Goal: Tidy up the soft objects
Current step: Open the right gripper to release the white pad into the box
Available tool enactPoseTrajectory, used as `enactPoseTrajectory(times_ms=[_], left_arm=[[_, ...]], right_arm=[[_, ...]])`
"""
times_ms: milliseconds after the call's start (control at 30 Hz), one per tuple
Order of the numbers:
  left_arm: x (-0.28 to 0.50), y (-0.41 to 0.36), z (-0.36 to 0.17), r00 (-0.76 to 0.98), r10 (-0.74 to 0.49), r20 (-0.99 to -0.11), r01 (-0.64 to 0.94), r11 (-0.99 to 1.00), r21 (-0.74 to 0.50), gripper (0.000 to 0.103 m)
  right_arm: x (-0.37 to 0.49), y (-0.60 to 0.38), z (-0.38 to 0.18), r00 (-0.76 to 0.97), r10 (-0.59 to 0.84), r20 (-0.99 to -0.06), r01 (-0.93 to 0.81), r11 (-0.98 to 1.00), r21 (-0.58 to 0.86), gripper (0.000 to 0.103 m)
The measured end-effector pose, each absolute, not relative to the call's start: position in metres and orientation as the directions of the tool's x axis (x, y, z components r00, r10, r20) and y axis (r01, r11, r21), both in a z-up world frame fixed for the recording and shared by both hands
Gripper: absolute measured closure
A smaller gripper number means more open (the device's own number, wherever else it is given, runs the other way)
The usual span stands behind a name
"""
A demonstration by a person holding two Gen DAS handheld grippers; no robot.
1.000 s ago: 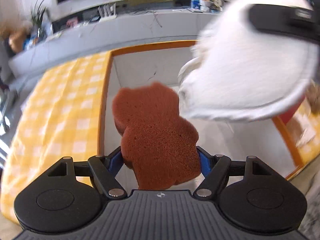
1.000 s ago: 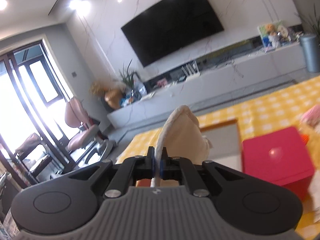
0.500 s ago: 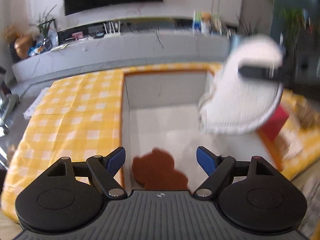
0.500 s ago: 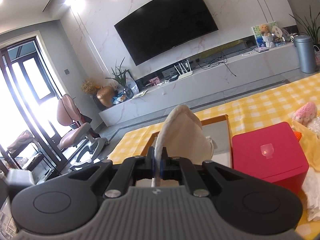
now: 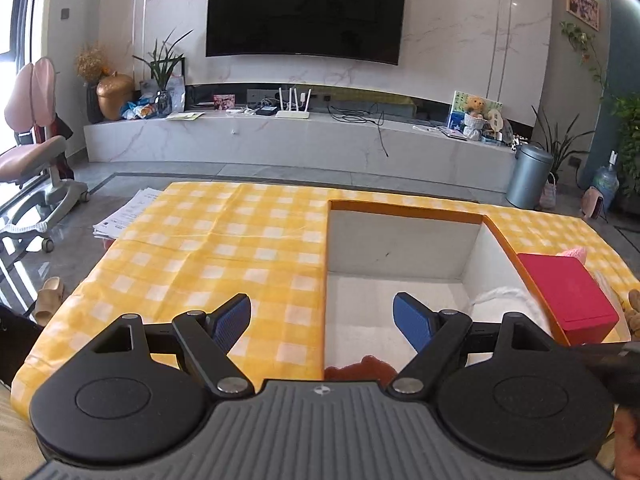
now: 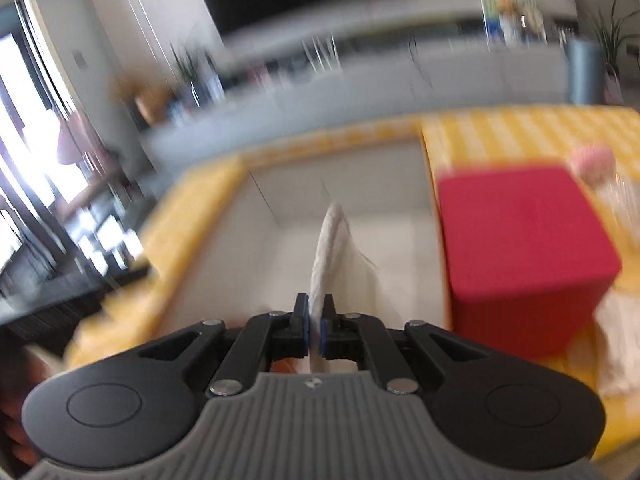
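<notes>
My left gripper (image 5: 322, 322) has just spread wide above the brown sponge (image 5: 358, 369) in the box (image 5: 404, 240), while my right gripper (image 6: 315, 326) pinches a white cloth (image 6: 334, 256).

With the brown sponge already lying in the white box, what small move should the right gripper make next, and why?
Probably lower a little further and then open. The right gripper is shut on the white pad, which hangs over the white box, so release there should drop it inside. The brown sponge lies at the box's near edge, and the left gripper is open and empty.
</notes>
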State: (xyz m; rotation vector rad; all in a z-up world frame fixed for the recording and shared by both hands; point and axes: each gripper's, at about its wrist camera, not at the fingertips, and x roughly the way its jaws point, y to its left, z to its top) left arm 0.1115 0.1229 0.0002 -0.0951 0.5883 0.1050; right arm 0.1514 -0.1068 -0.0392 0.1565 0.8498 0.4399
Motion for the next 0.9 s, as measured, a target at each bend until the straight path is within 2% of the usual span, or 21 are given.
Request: enactPoseTrajectory(times_ms=[67, 133, 200, 300, 400, 433, 600, 633, 767, 900], left_arm=[[0.109, 0.118, 0.000, 0.826, 0.059, -0.560, -0.104, 0.993, -0.049, 0.008], [0.112, 0.118, -0.002, 0.824, 0.061, -0.564, -0.098, 0.995, -0.034, 0.008], [0.114, 0.119, -0.003, 0.818, 0.080, -0.569, -0.115, 0.993, -0.027, 0.008], [0.113, 0.123, -0.004, 0.814, 0.087, -0.575, -0.128, 0.991, -0.031, 0.008], [0.111, 0.129, -0.002, 0.816, 0.105, -0.568, -0.159, 0.986, -0.047, 0.008], [0.111, 0.130, -0.002, 0.814, 0.103, -0.572, -0.163, 0.985, -0.054, 0.008], [0.111, 0.130, -0.004, 0.801, 0.102, -0.590, -0.168, 0.984, -0.058, 0.008], [0.111, 0.128, -0.004, 0.801, 0.101, -0.590, -0.165, 0.985, -0.054, 0.008], [0.112, 0.123, -0.003, 0.801, 0.092, -0.591, -0.145, 0.989, -0.042, 0.008], [0.113, 0.125, -0.005, 0.791, 0.096, -0.605, -0.153, 0.987, -0.044, 0.008]], right_arm=[[0.149, -0.102, -0.043, 0.562, 0.434, -0.704, -0.359, 0.895, 0.265, 0.100], [0.147, -0.104, -0.041, 0.546, 0.472, -0.692, -0.364, 0.878, 0.312, 0.100], [0.148, -0.109, -0.036, 0.542, 0.544, -0.641, -0.365, 0.839, 0.404, 0.100], [0.151, -0.118, -0.019, 0.565, 0.645, -0.514, -0.394, 0.758, 0.519, 0.100], [0.156, -0.120, -0.003, 0.573, 0.696, -0.432, -0.447, 0.708, 0.547, 0.100], [0.158, -0.119, -0.003, 0.572, 0.693, -0.439, -0.458, 0.714, 0.530, 0.100], [0.165, -0.116, -0.051, 0.529, 0.524, -0.667, -0.355, 0.851, 0.387, 0.100], [0.165, -0.114, -0.058, 0.531, 0.478, -0.700, -0.338, 0.877, 0.342, 0.103], [0.157, -0.096, -0.058, 0.513, 0.415, -0.751, -0.388, 0.893, 0.229, 0.096], [0.150, -0.094, -0.058, 0.491, 0.396, -0.776, -0.386, 0.897, 0.213, 0.090]])
